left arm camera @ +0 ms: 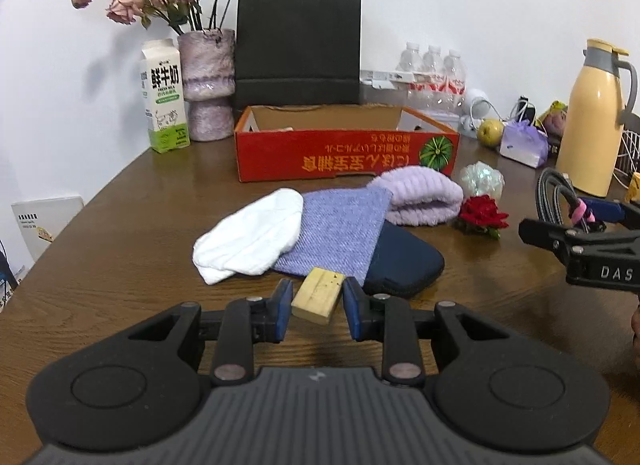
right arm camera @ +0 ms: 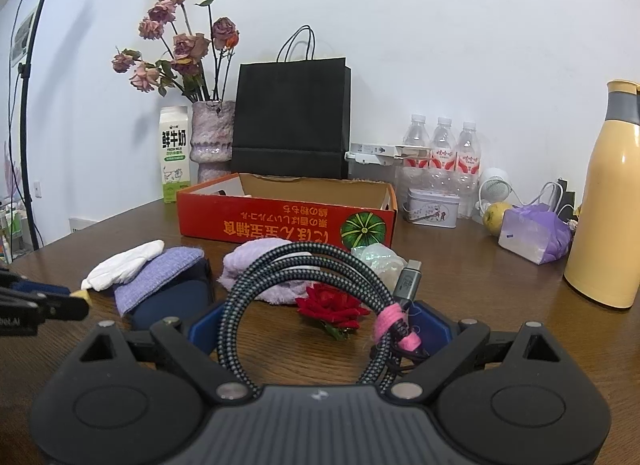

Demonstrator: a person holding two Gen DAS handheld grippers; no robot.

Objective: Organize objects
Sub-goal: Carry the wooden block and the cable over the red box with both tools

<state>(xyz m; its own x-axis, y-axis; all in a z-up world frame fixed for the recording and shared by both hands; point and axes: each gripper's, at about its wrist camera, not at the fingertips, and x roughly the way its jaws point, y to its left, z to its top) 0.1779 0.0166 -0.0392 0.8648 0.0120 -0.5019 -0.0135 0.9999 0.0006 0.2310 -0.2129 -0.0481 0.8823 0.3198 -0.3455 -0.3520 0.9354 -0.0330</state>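
Left tongs (left arm camera: 316,303) are clamped on a small yellow block (left arm camera: 318,299), lifted just off the desk (left arm camera: 120,249). Centre, the white cloth (left arm camera: 250,237), purple cloth (left arm camera: 340,233) and navy pouch (left arm camera: 404,261) lie unsorted near the red box (left arm camera: 344,153), which looks nearly empty. Right tongs (right arm camera: 320,329) stand wide, gripping a coiled cable (right arm camera: 300,285). By my read, most sorting remains.

- Red box (left arm camera: 344,155) — green striped melon print on its side.
- Braided grey-black cable (right arm camera: 296,265), bound with a pink tie (right arm camera: 394,327).
- Pale yellow wooden block (left arm camera: 318,299) between blue pads (left arm camera: 285,309).
- White cloth (left arm camera: 250,241), lilac woven cloth (left arm camera: 340,235), navy pouch (left arm camera: 404,261) — dark brown counter (left arm camera: 132,261).
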